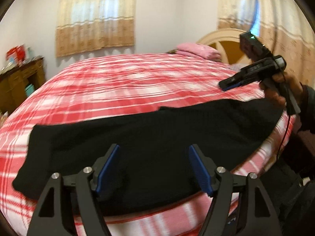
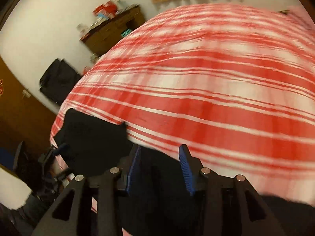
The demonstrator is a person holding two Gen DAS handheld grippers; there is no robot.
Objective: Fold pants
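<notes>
Black pants (image 1: 149,137), laid folded along the plaid bedspread (image 1: 126,82) edge; left gripper (image 1: 153,167) and right gripper (image 2: 159,165) released, seemingly nothing gripped amid blur; fold may be dragged askew if snagged.

Black pants (image 1: 149,137) lie on a red-and-white plaid bedspread (image 1: 122,86) near a pink pillow (image 1: 198,51).

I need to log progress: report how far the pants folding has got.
Done: the black pants lie flat as one long band across the plaid bedspread, possibly folded lengthwise. In hand: nothing; the left gripper and right gripper are open and hold nothing. Left: the crosswise folds.
</notes>
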